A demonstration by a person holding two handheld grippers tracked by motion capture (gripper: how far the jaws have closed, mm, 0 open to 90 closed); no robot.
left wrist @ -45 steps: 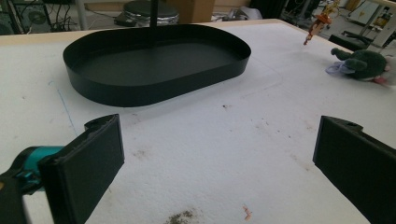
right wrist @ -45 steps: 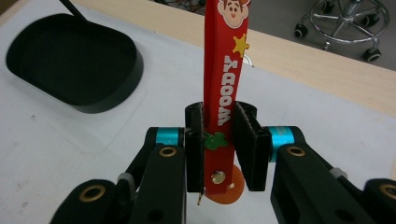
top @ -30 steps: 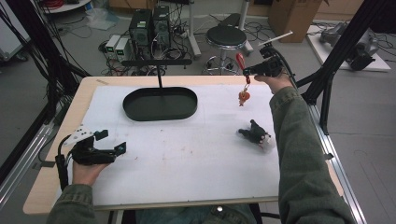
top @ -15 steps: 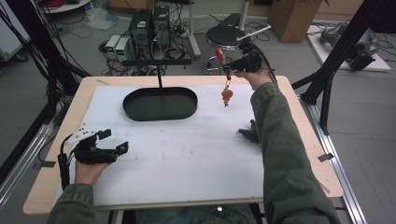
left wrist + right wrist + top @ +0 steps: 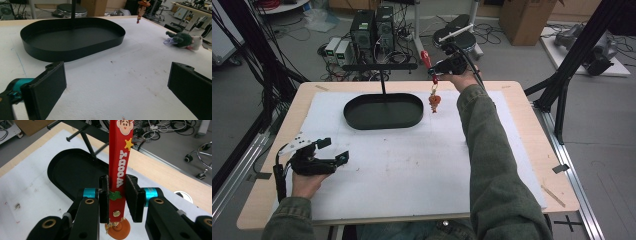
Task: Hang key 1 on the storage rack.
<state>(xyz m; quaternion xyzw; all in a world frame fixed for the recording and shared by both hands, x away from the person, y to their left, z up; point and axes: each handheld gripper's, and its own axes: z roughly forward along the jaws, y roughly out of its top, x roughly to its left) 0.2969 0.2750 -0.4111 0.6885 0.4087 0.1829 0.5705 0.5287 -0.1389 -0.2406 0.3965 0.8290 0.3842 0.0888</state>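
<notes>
Here we see the right gripper (image 5: 435, 71) clamped on a red strap (image 5: 119, 162) printed with a cartoon face, a star and white letters, held above the far edge of the table (image 5: 532, 125) just right of the black oval tray (image 5: 383, 111), with a small orange figure (image 5: 434, 100) dangling under the strap. Our left gripper (image 5: 332, 150) rests low over the white mat (image 5: 412, 165) at the near left, its jaws wide apart with nothing between them. A dark plush toy (image 5: 183, 41) lies on the mat, well apart from the tray.
</notes>
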